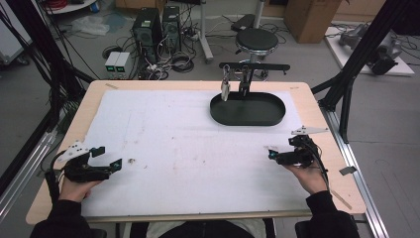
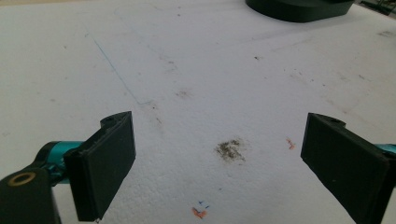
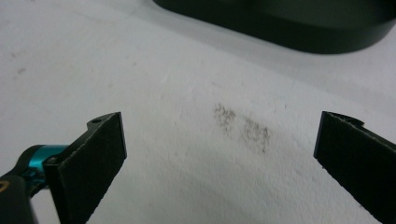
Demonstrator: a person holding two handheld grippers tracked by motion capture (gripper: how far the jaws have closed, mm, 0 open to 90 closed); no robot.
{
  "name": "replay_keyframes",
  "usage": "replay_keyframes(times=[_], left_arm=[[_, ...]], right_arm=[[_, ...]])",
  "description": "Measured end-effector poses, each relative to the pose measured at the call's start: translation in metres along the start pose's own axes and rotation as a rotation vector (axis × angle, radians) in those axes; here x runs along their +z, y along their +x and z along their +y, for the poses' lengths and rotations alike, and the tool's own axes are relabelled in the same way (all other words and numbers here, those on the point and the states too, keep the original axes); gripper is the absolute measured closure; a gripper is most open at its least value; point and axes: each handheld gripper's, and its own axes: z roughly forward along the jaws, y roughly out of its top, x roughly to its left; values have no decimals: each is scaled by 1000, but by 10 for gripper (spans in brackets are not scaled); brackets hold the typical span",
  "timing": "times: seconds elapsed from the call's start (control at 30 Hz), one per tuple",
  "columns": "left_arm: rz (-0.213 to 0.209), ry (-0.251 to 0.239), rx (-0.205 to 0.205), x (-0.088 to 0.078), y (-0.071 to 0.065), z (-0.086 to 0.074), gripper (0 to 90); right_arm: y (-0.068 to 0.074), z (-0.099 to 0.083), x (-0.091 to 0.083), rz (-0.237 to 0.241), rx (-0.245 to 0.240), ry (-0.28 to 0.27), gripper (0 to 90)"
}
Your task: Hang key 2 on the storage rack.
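The left gripper point(image 1: 105, 157) rests near the table's left front corner, jaws wide apart and holding nothing. The black tray point(image 1: 247, 109) sits by the far edge, toward the right. The right gripper point(image 1: 278, 155), also spread and bare, is nearer it.

grey floor point(image 1: 317, 59), black stool point(image 1: 256, 40), computer towers point(image 1: 157, 27), cardboard box point(image 1: 309, 17), tangled cables point(image 1: 176, 62)

The black tray point(image 3: 289, 23) was cropped by the right gripper view's top edge, and the left gripper view's too. Small items hanging from the stand point(image 1: 253, 67) were too small to identify.
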Motion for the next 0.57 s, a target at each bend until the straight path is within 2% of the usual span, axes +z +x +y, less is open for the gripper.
replay_keyframes(times=[0.1, 0.23, 0.57], left_arm=[[1, 2, 2, 0, 0, 0, 105], [3, 4, 1, 0, 0, 0, 105], [3, 10, 3, 1, 0, -1, 105]], right_arm=[[0, -10, 0, -6, 2, 12, 16], [0, -21, -2, 13, 7, 3, 16], [3, -32, -2, 13, -7, -6, 15]])
